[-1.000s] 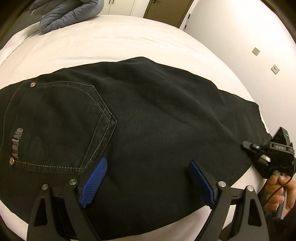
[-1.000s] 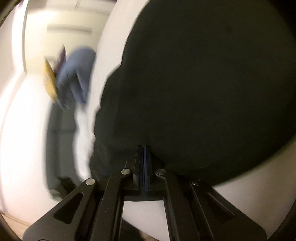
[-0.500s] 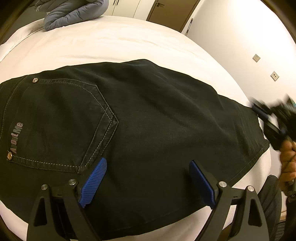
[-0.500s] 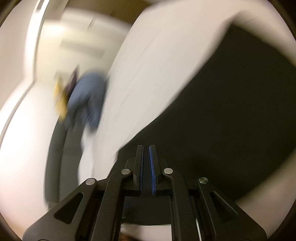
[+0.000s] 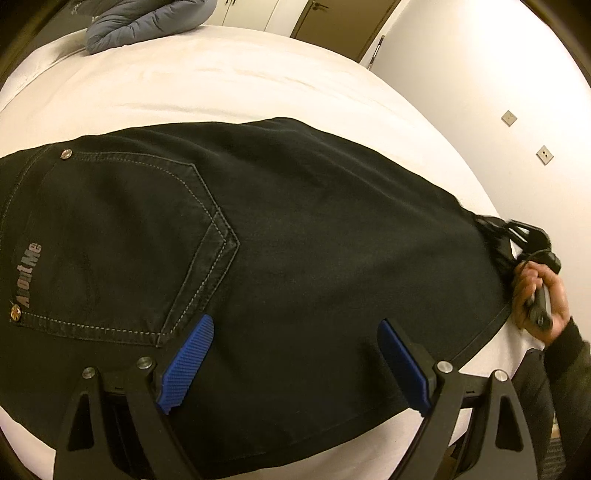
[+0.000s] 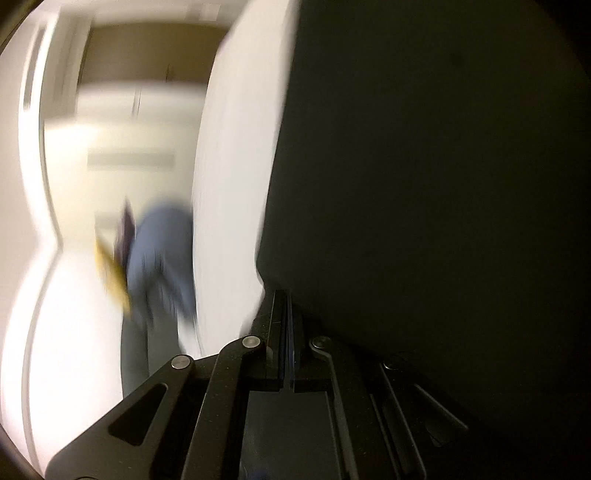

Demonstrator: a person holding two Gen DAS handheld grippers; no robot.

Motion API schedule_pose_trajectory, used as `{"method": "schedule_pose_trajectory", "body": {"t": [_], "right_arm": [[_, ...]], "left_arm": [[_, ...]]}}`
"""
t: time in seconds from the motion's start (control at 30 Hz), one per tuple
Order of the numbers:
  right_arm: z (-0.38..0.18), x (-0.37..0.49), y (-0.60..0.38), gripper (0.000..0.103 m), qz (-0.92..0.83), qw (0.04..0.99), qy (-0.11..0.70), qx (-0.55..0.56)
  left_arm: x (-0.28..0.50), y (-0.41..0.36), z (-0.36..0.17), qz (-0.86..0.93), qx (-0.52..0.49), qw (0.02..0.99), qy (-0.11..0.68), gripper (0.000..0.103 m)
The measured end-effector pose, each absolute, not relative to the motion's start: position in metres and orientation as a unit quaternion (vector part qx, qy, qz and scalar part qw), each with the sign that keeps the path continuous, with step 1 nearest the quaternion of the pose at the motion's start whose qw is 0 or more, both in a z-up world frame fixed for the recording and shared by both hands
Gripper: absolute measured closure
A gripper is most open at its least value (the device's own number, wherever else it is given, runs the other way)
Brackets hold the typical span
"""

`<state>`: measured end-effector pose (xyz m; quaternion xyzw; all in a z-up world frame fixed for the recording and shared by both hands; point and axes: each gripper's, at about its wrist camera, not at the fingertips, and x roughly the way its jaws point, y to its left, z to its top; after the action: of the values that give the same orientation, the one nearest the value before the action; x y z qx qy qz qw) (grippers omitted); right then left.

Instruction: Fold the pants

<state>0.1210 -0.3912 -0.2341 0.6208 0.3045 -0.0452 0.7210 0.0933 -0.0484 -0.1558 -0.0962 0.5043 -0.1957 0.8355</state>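
- Pants (image 5: 314,258): black denim, laid flat across the white bed (image 5: 229,85), back side up. Waist end toward the left of the left wrist view, hem end toward the right.
- Back pocket (image 5: 122,251): pale contrast stitching, pointed lower edge, a metal rivet at each upper corner. Grey lettering "AboutMe" runs along its edge at far left.
- Left gripper (image 5: 295,365): held low over the near edge of the pants, blue ribbed pads spread wide apart, nothing between them. The left pad lies just beside the pocket's point; the right pad is over plain fabric near the hem seam.
- Right gripper (image 6: 287,332): pads pressed together, with only a thin slit between them. Black fabric of the pants (image 6: 443,221) meets the fingertips and fills the right of that view; the picture is smeared, so whether cloth is pinched between the pads cannot be told.
- Right hand (image 5: 539,295): seen in the left wrist view at the far right edge of the pants, wrapped around the black handle of its gripper, dark sleeve at the wrist.
- Grey-blue quilted bundle (image 5: 144,18): lying at the far end of the bed, well apart from the pants.
- Wall (image 5: 480,74): white, right of the bed, with two small square plates. Brown door (image 5: 340,18) beyond the bed.
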Motion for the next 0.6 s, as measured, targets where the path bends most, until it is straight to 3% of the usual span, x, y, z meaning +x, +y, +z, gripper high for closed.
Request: {"method": "schedule_pose_trajectory", "body": {"t": [0.17,0.3,0.47,0.6], "right_arm": [[-0.201,0.074,-0.487,0.103,-0.189,0.743,0.221,0.603],[-0.176,0.046,-0.488,0.097,-0.185,0.739,0.172,0.624],[-0.158,0.106,-0.371,0.097,0.030,0.768,0.261,0.584],[-0.205,0.161,-0.288,0.097,0.079,0.732,0.399,0.547]], "left_arm": [[0.093,-0.051,-0.155,-0.191,-0.104,0.837,0.502,0.012],[0.092,-0.048,-0.152,-0.188,-0.110,0.837,0.501,0.011],[0.096,-0.050,-0.141,-0.171,-0.115,0.836,0.509,0.014],[0.100,-0.067,-0.099,-0.199,-0.112,0.853,0.470,0.014]]}}
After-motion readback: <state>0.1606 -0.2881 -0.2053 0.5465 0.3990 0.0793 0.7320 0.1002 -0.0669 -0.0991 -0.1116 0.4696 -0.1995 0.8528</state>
